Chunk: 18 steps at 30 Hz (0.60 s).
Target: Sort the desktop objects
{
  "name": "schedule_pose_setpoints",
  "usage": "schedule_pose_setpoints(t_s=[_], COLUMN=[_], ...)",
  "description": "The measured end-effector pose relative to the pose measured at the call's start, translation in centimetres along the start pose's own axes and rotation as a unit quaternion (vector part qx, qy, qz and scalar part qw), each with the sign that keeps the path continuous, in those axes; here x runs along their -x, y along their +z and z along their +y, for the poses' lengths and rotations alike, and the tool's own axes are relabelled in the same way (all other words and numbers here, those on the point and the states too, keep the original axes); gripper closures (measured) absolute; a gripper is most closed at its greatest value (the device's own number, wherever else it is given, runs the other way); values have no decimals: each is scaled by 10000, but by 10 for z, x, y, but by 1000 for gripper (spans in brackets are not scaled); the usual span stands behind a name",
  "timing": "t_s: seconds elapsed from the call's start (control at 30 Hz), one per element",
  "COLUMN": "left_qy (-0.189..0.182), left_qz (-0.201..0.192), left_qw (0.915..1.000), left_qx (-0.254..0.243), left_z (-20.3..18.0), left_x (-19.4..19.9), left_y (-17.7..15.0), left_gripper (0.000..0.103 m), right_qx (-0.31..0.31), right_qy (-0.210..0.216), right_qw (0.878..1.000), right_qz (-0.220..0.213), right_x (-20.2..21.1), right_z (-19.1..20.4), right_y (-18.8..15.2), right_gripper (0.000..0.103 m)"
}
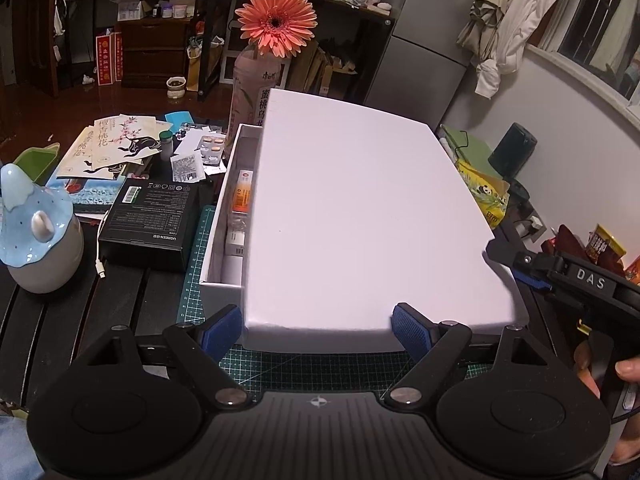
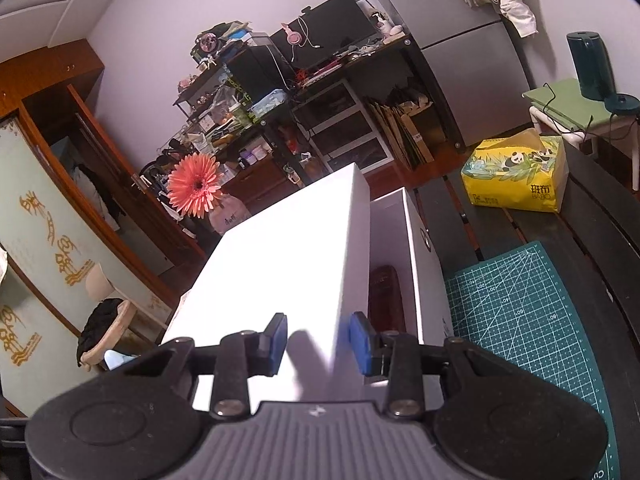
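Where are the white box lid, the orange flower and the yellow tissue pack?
white box lid [image 1: 360, 216]: left wrist view, middle of its flat top.
orange flower [image 1: 276, 22]: left wrist view, dark centre of the bloom.
yellow tissue pack [image 2: 516, 172]: right wrist view, its printed front face.

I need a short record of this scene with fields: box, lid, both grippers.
box: white box on green cutting mat, packets inside
lid: white lid laid askew, leaving a strip of the box uncovered
left gripper: jaws wide open at lid's near edge
right gripper: jaws closed on lid's right corner
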State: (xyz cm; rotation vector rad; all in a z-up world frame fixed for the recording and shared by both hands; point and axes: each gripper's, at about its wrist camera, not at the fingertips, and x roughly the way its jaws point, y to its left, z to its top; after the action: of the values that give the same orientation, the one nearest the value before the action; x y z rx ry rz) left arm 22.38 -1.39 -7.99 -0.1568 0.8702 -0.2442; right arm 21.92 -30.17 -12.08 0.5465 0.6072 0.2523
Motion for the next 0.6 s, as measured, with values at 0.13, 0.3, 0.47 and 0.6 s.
schedule_pose_setpoints(t_s=[0.13,0.3,0.47,0.6], left_qy=[61,191,220,385], left_qz=[13,17,119,4], left_qw=[9999,9994,9991,9985], left_qx=[-102,-297,-339,-377], left_z=[-6,-15,-17,-13], left_x=[1,1,2,4], left_y=[-3,-8,-9,-7], left_gripper=[20,20,20,19], right_qx=[53,101,97,86], right_qy=[-4,-39,-70,-161], right_qw=[10000,9999,9997,9993], right_qz=[-34,-127,-201,-341], right_x=[-2,-6,-8,-6], right_z=[1,1,0,-1], right_y=[1,1,1,0], right_gripper=[69,69,69,69])
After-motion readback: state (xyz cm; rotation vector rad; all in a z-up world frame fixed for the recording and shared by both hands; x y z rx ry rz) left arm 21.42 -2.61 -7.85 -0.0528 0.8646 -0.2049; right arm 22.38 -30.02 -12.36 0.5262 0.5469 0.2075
